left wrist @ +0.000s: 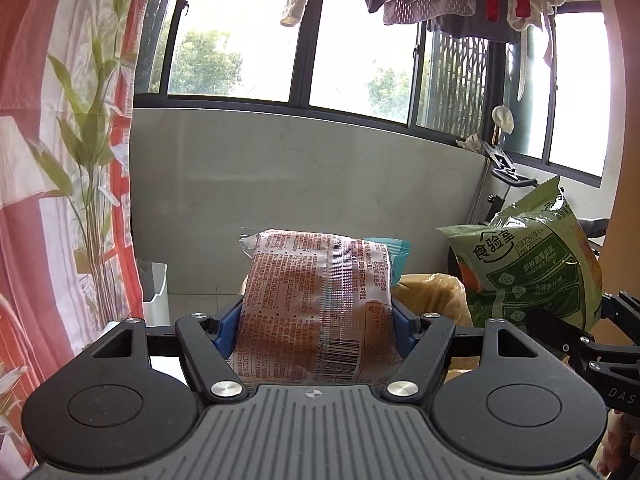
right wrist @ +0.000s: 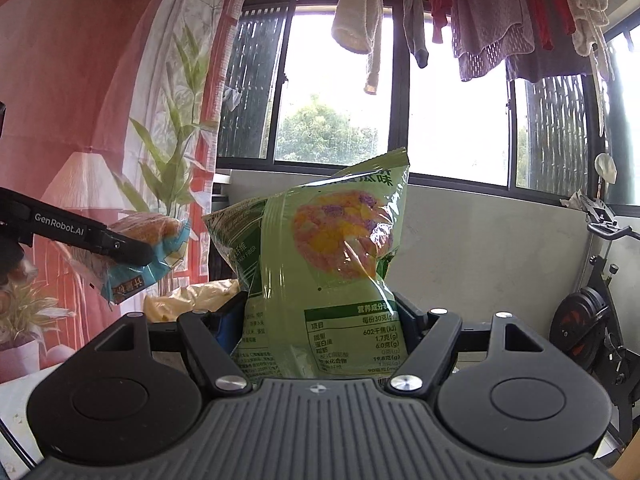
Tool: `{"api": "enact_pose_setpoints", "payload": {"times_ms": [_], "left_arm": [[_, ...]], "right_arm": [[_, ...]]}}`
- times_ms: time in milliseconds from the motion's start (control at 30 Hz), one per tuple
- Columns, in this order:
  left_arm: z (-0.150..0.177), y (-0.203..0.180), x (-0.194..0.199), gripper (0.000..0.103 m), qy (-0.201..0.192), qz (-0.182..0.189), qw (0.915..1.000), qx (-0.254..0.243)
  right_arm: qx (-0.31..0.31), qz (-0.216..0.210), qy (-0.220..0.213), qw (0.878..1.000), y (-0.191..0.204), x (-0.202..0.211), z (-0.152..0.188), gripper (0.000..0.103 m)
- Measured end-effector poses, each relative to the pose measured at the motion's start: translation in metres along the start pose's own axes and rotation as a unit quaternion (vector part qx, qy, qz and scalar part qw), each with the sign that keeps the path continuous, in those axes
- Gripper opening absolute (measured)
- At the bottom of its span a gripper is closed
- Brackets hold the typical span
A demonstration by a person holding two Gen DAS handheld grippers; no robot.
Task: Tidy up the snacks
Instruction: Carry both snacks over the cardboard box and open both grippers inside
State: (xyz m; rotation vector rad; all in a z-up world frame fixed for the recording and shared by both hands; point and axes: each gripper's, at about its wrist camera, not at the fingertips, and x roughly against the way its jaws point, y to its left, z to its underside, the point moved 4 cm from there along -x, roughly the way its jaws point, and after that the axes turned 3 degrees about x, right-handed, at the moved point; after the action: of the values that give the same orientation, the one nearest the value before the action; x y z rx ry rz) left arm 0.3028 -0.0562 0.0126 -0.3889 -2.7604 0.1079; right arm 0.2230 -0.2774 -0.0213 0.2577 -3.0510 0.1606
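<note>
My left gripper (left wrist: 316,320) is shut on a clear bread packet (left wrist: 316,304) with red print and a teal edge, held up in the air. The same packet shows at the left of the right wrist view (right wrist: 140,252), in the left gripper's black fingers (right wrist: 120,248). My right gripper (right wrist: 320,320) is shut on a green snack bag (right wrist: 324,256) with a picture of coloured pieces, held upright. That green bag also shows at the right of the left wrist view (left wrist: 532,264).
A yellow plastic bag (left wrist: 432,292) lies low behind both packets. A printed red and white curtain (left wrist: 60,160) hangs at the left. A grey wall (left wrist: 320,176) and windows stand ahead, with laundry above. An exercise bike (right wrist: 592,300) stands at the right.
</note>
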Motion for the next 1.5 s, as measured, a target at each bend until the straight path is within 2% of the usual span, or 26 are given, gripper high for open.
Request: {"api": "enact_pose_setpoints", "payload": {"times_ms": [167,400,667,867,1067,1233,1500], "left_arm": [[-0.01,-0.006,-0.031,0.074,0.018,-0.005,0.9998,0.002],[-0.022,-0.008,-0.075,0.074,0.039,-0.011,0.9991,-0.008],[-0.015,-0.001,-0.116,0.074,0.084,-0.012,0.9964,-0.007],[-0.014,0.004,-0.131,0.074,0.092,0.007,0.9957,-0.008],[-0.011,0.002,-0.126,0.075,0.101,0.003,0.9948,-0.015],[-0.007,0.009,-0.11,0.075,0.108,-0.003,0.994,-0.015],[0.004,0.048,-0.047,0.075,0.092,-0.013,0.9957,0.01]], "right_arm": [[-0.013,0.019,0.002,1.0,-0.011,-0.039,-0.014,0.075],[-0.026,0.027,0.03,0.999,-0.015,-0.086,-0.013,0.075],[-0.049,0.011,0.09,0.995,-0.019,-0.124,0.005,0.075],[-0.065,-0.01,0.138,0.988,-0.021,-0.138,0.019,0.076],[-0.071,-0.025,0.169,0.983,-0.019,-0.141,0.025,0.081],[-0.099,-0.015,0.178,0.979,-0.026,-0.135,0.026,0.084],[-0.145,-0.041,0.149,0.977,-0.038,-0.09,0.017,0.084]]}}
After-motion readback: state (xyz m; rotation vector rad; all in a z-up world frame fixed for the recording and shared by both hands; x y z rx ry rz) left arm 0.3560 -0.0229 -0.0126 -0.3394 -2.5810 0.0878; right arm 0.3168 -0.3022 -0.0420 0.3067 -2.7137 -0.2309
